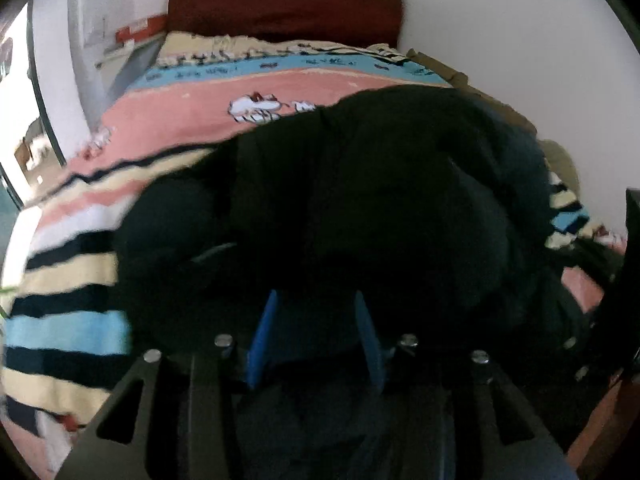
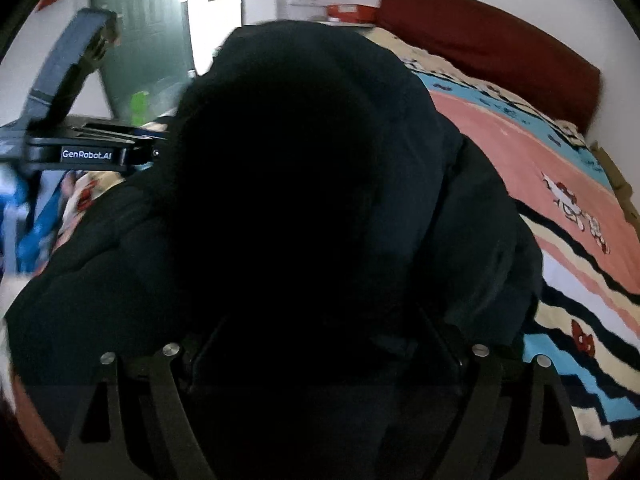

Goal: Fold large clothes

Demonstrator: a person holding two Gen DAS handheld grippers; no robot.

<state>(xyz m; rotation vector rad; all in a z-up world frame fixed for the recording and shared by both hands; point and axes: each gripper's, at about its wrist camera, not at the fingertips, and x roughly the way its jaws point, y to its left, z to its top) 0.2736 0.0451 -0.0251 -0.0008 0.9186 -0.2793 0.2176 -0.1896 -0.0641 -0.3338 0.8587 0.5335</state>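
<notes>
A large black padded jacket [image 1: 360, 200] lies bunched on the bed and fills the middle of both views [image 2: 300, 200]. My left gripper [image 1: 316, 316] has its blue fingers [image 1: 262, 336] pressed into the jacket fabric, which bulges between and over them. My right gripper [image 2: 320, 344] is buried under the dark jacket; its fingertips are hidden by the cloth. The left gripper's body [image 2: 88, 152] shows at the left of the right wrist view, at the jacket's far edge.
The bed carries a striped pink, blue, cream and black blanket [image 1: 240, 88] with cartoon prints. A dark red headboard [image 1: 284, 4] stands against the white wall. A doorway and glass panel [image 2: 140, 40] lie beyond the bed's side.
</notes>
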